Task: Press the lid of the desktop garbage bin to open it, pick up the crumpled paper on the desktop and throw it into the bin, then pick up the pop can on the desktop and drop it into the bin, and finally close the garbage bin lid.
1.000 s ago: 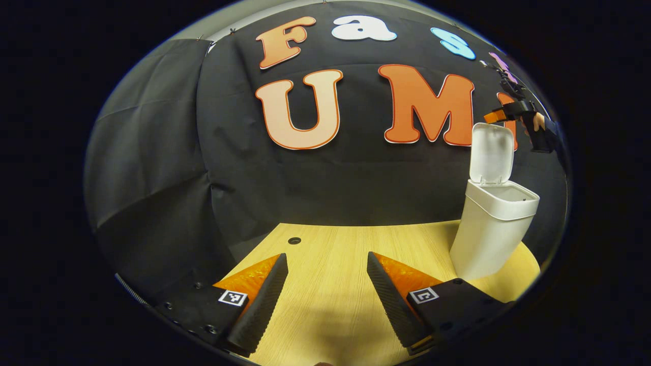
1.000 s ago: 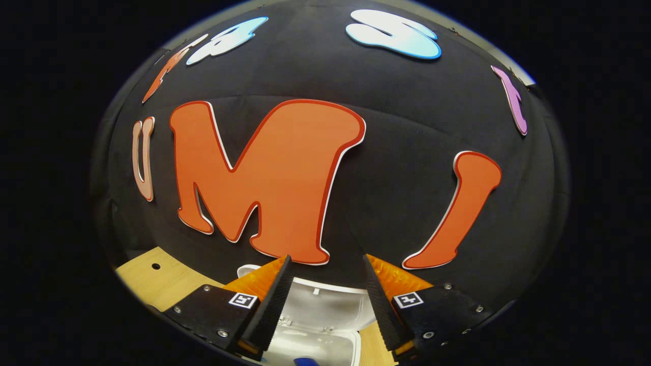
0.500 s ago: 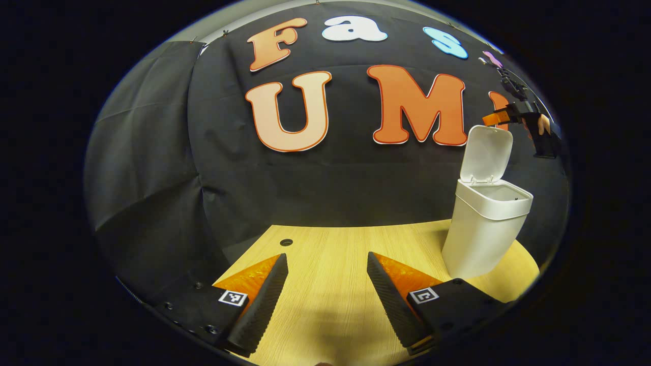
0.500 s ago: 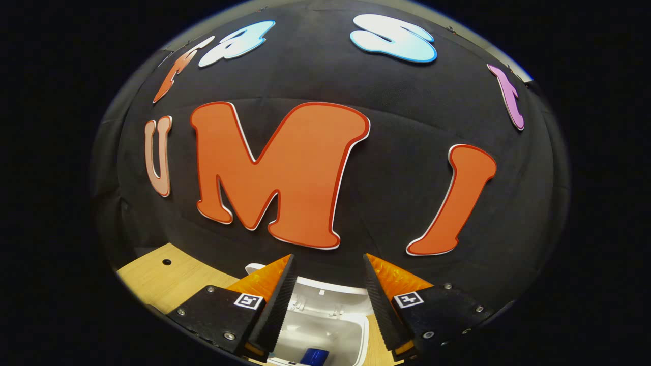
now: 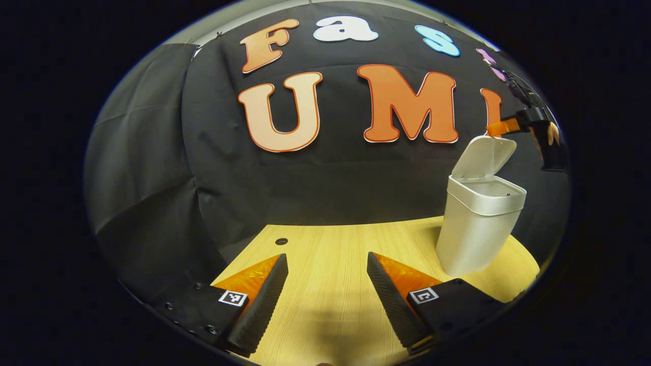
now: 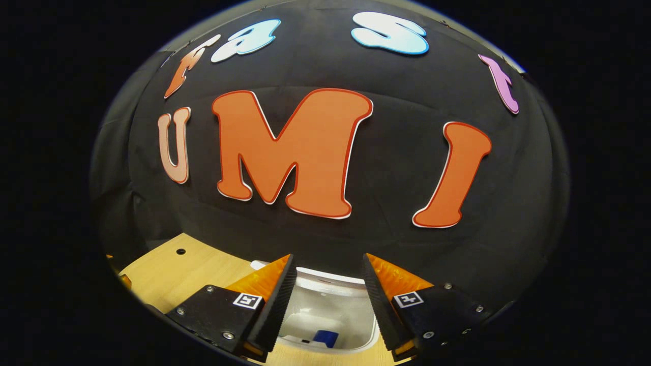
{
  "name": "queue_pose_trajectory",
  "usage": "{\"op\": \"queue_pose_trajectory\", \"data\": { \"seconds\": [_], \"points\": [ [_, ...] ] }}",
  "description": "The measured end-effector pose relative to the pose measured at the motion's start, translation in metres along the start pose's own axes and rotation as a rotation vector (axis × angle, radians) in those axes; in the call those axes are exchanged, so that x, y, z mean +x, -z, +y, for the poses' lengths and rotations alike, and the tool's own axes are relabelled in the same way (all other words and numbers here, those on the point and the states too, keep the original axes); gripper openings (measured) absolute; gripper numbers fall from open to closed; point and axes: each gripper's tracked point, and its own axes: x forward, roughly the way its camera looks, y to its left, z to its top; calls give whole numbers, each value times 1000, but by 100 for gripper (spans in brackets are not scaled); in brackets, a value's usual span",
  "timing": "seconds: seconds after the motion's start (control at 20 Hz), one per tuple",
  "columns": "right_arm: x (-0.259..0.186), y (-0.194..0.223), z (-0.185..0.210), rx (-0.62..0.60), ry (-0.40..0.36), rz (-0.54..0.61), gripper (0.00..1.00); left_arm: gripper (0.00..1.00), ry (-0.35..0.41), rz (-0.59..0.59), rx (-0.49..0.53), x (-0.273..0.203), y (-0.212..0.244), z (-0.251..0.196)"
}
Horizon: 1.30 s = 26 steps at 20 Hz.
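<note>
In the left gripper view the left gripper (image 5: 327,292) hangs low over the table (image 5: 335,249), its fingers spread wide with nothing between them; the bin (image 5: 478,226) stands upright on the table's far right part, well apart from that gripper; its lid (image 5: 482,156) is up but tilted forward over the mouth, partly open; the right gripper (image 5: 501,127) shows above the lid's top edge, so near that touch cannot be told, with a hand (image 5: 552,133) behind it

In the right gripper view the right gripper (image 6: 328,297) is above the bin (image 6: 330,325), looking down past its own fingers, which stand wide apart and hold nothing; between them shows the lid (image 6: 328,284) and the bin's white inside; a small blue thing, likely the can (image 6: 325,336), lies at the bottom; the paper cannot be made out; the table (image 6: 188,269) shows at lower left with a small round hole (image 6: 180,251)
</note>
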Motion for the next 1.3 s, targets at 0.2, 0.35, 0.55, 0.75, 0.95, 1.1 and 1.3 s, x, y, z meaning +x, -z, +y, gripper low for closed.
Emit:
{"op": "queue_pose_trajectory", "data": {
  "seconds": [0.2,0.35,0.55,0.75,0.95,1.1,1.3],
  "points": [
    [-8,23,7,22,-21,38,79,96,11,0,9,-3,1,-5],
    [-11,40,11,49,-31,71,79,96,16,4,13,-5,3,-9],
    [-16,63,15,78,-38,112,80,100,24,11,20,-6,6,-14],
    [-19,87,20,100,-44,162,80,96,34,21,34,-8,10,-19],
    [-21,104,23,138,-45,200,76,99,41,31,44,-9,13,-23],
    [-23,115,26,136,-38,217,72,99,42,39,48,-11,16,-24],
    [-30,131,29,105,-22,252,72,100,46,50,53,-12,19,-27]
  ]
}}
